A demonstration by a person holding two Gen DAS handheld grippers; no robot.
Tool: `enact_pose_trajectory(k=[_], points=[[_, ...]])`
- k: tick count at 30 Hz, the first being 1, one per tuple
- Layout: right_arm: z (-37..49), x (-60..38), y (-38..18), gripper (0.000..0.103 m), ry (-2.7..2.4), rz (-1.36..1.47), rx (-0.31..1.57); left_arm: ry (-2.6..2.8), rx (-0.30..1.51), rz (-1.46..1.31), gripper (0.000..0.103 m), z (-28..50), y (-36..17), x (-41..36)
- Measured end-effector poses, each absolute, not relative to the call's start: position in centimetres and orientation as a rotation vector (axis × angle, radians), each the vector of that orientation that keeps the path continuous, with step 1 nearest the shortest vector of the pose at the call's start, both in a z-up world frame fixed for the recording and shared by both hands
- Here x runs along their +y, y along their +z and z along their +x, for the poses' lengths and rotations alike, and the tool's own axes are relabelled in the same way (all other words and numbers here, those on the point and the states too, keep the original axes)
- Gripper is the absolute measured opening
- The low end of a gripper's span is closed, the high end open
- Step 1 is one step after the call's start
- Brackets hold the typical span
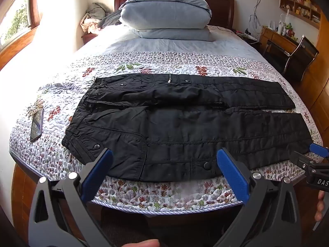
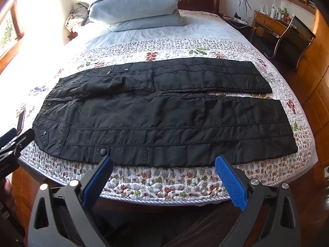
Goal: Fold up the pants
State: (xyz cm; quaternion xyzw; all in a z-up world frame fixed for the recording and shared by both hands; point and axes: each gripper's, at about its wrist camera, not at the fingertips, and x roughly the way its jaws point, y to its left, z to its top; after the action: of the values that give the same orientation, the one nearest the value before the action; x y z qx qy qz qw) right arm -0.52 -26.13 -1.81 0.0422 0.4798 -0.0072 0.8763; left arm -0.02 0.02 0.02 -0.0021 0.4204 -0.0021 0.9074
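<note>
Both my hand-held grippers, left [image 1: 164,162] and right [image 2: 164,169], hung spread wide before the pants [image 1: 185,127]; slick fabric near the bed [image 1: 164,195] edge risked sliding off.

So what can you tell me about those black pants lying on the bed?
The black pants lie spread flat across the floral quilt, unfolded, waist toward the window side, legs pointing toward the desk side. The fabric looks padded and slightly shiny, with long stitched seams, snap buttons near the pockets and a small zipper pull on the far leg. The legs lie side by side with a narrow gap near the cuffs. The upper part is rumpled. Only the quilt touches them; both claws hang open short of the near edge.
</note>
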Motion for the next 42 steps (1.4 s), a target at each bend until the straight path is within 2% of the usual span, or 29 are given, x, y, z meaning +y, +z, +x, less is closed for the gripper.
enact_pose_trajectory(k=[42], points=[[-0.8, -27.2, 0.5, 0.1, -0.062, 0.065, 0.899, 0.002, 0.886, 0.041, 0.101, 1.2, -0.4, -0.8]])
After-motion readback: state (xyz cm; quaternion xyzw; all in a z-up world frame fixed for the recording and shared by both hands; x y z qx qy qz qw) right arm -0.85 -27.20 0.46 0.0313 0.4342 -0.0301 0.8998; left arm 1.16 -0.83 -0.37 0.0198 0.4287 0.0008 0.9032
